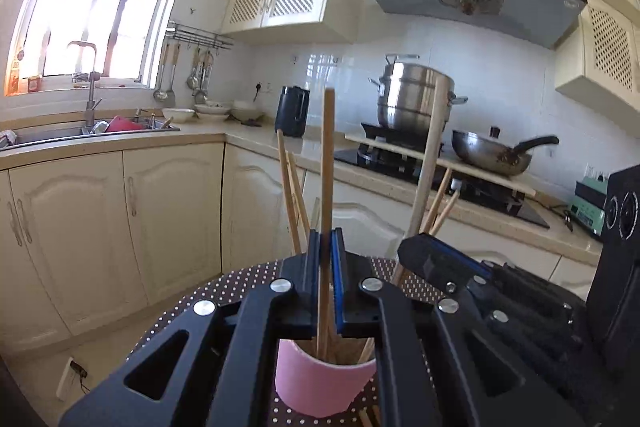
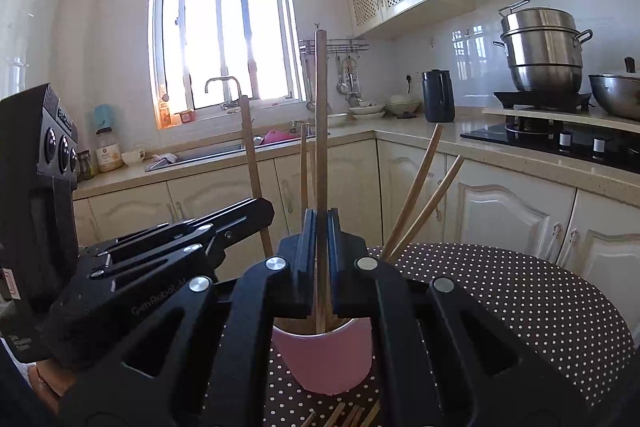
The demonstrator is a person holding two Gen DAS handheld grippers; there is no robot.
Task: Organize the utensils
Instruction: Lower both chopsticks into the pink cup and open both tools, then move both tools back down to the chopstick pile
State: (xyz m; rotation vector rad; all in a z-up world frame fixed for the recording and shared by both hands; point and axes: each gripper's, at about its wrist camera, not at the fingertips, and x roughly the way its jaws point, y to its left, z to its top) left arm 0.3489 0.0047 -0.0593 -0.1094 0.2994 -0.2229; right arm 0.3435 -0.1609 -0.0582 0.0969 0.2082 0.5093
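Wooden chopsticks are what I am putting away, and each of my two grippers pinches one. My left gripper [image 1: 325, 247] is clenched on a long pale wooden chopstick [image 1: 328, 155], which stands almost straight up with its bottom end inside the round pink cup [image 1: 316, 379]. My right gripper [image 2: 320, 227] is clenched on a darker wooden chopstick [image 2: 320, 115], and its bottom end is in that cup too. The cup stands on the brown table cover with white dots [image 2: 520, 299]. More chopsticks lean in the cup, and some loose chopsticks [image 2: 344, 415] lie on the cover just beside it.

I think a few things could go wrong. Both grippers are very close together, so they could bump. If I push a stick sideways, the light cup could tip over and spill everything. If I let go too high, the stick could bounce out.
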